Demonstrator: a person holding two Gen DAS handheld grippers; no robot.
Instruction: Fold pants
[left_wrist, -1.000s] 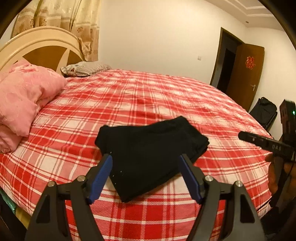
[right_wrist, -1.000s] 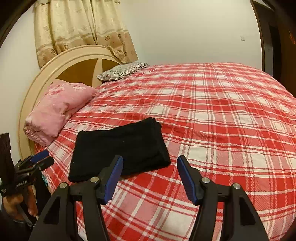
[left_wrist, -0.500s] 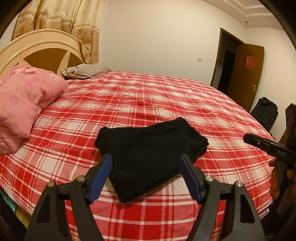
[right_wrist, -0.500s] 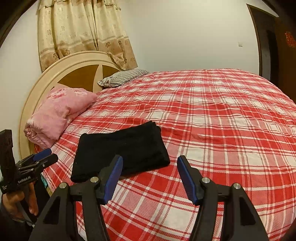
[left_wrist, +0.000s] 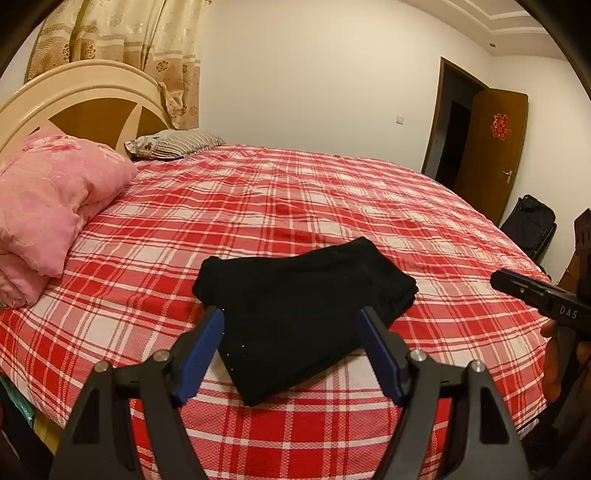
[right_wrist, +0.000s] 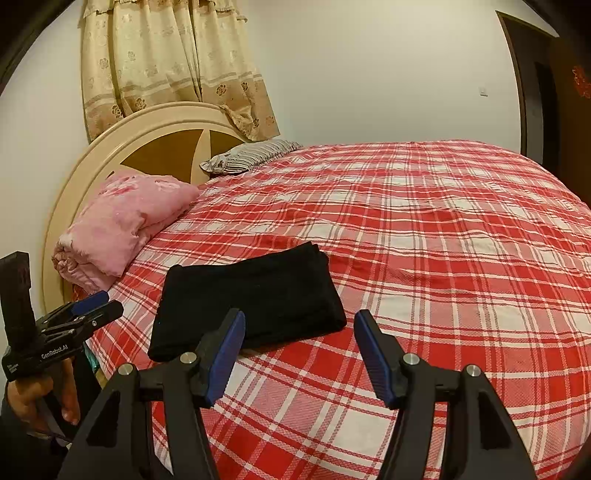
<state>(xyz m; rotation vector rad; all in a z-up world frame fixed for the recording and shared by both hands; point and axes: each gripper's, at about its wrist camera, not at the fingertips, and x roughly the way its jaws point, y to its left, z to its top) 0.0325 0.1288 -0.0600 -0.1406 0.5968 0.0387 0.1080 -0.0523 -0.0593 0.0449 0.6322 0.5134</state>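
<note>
Bedroom with a big bed (left_wrist: 332, 192) under a red plaid sheet, cream walls all round. Compared with a second ago both cameras have tipped up a bit, so more curtain (right_wrist: 173, 62) and headboard (right_wrist: 147, 140) show; the black pants (left_wrist: 299, 314) haven't budged. They lie folded into a flat bundle near the bed's front edge, toward the headboard end. Left claw (left_wrist: 291, 347) is spread wide, nothing in it, hanging just in front of the pants. Right claw (right_wrist: 299, 350) is spread and empty too, beside the bundle's near corner. A pink quilt (left_wrist: 48, 199) is piled at the headboard, with a striped pillow (left_wrist: 177, 142) further along. Brown door (left_wrist: 491, 147) stands open, black bag (left_wrist: 528, 221) beside it.
</note>
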